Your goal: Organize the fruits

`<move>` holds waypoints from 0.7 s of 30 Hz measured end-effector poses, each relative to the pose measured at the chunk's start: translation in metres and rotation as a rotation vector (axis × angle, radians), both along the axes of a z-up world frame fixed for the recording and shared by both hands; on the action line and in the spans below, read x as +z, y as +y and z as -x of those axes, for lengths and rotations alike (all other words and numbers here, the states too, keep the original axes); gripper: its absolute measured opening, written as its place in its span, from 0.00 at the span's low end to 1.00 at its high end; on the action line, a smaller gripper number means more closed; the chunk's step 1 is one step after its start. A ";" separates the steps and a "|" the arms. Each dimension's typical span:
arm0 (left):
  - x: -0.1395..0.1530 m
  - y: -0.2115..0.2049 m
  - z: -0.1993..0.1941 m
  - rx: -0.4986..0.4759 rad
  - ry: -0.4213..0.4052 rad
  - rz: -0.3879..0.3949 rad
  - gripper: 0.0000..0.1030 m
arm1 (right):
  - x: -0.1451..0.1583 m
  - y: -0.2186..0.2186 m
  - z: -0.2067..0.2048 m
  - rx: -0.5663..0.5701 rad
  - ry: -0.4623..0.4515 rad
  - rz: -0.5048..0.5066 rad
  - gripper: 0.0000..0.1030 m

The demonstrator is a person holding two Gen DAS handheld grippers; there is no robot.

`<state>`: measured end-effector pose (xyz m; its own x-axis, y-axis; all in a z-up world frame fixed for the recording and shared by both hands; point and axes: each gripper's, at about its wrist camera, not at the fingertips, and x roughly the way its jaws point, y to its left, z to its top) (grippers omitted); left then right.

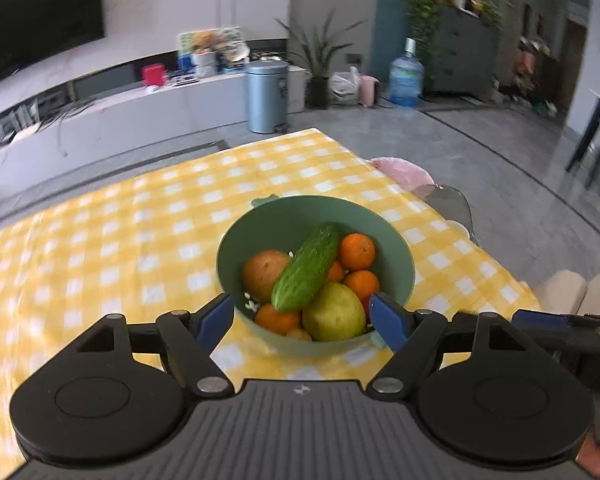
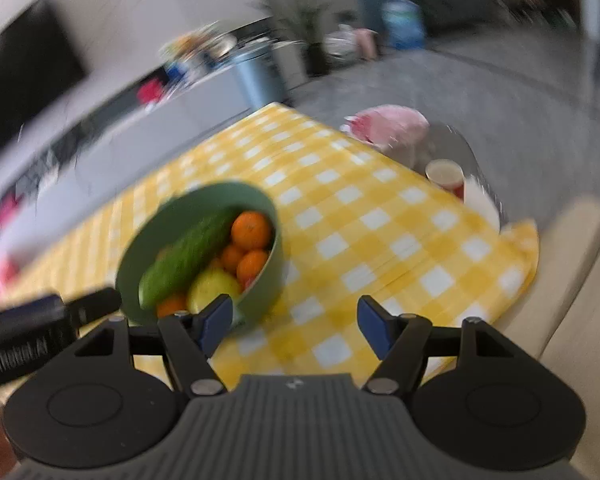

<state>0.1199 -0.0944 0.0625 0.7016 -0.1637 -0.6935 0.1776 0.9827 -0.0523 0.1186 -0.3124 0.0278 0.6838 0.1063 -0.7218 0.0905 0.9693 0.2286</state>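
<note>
**Weighing up a full bowl of produce with both tongs spread**

Looking through the left wrist camera, I see the green bowl (image 1: 315, 276) on the yellow checked tablecloth (image 1: 140, 232), near the table's right-hand side, with all the produce inside it. A cucumber (image 1: 306, 267) lies slantwise on top of the heap. Under and around it sit a brown potato (image 1: 262, 274), several oranges (image 1: 356, 251) and a yellow-green pear-like fruit (image 1: 334, 312).

My left gripper (image 1: 302, 318) is spread wide, its blue pads standing to either side of the bowl's near rim, and it holds nothing. My right gripper (image 2: 296, 322) is likewise wide apart and empty, hovering over bare cloth just right of the bowl; that view is badly blurred.

Fruit already gathered in a bowl fits either a sorted result or a mixed pile waiting to be separated, and I cannot tell which.

On handling, I judge the cucumber stiff, waxy and bumpy, likely to pivot if pinched near an end, so mid-length is the place to grip. The oranges look firm and round, prone to rolling out of the pads; across the widest part suits them. The pear-like fruit probably bruises, so light pressure. The bowl looks smooth-walled and heavy when loaded.
</note>
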 end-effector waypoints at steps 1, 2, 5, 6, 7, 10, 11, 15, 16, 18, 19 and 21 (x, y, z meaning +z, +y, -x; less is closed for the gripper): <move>0.000 -0.001 0.004 0.013 -0.001 0.006 0.87 | 0.003 0.006 0.004 0.048 -0.001 0.045 0.65; -0.001 0.000 0.007 0.035 0.001 0.009 0.87 | 0.004 0.008 0.007 0.077 -0.002 0.059 0.65; -0.006 0.000 0.012 0.063 0.029 0.026 0.87 | 0.004 0.008 0.017 0.119 0.021 0.045 0.69; -0.009 -0.001 0.013 0.062 0.040 0.035 0.87 | 0.001 0.008 0.021 0.142 0.032 0.026 0.70; -0.012 -0.002 0.014 0.058 0.053 0.037 0.87 | -0.002 0.008 0.023 0.161 0.045 0.017 0.70; -0.021 -0.005 0.019 0.065 0.074 0.016 0.87 | -0.010 0.014 0.026 0.175 0.078 0.046 0.70; -0.023 -0.007 0.021 0.072 0.076 0.012 0.86 | -0.012 0.016 0.026 0.169 0.083 0.056 0.70; -0.024 0.000 0.026 0.107 0.083 0.036 0.86 | -0.012 0.022 0.026 0.177 0.084 0.081 0.69; -0.024 0.001 0.026 0.112 0.088 0.042 0.86 | -0.012 0.023 0.025 0.179 0.084 0.074 0.69; -0.024 0.004 0.026 0.122 0.089 0.046 0.86 | -0.012 0.024 0.024 0.179 0.081 0.063 0.69; -0.024 0.004 0.026 0.124 0.087 0.045 0.86 | -0.013 0.024 0.024 0.178 0.080 0.063 0.69; -0.024 0.004 0.026 0.125 0.089 0.050 0.86 | -0.013 0.025 0.023 0.178 0.079 0.065 0.69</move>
<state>0.0942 -0.0901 0.0385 0.6551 -0.1145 -0.7468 0.0466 0.9927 -0.1113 0.0952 -0.2870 0.0152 0.5997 0.1714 -0.7817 -0.0681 0.9842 0.1635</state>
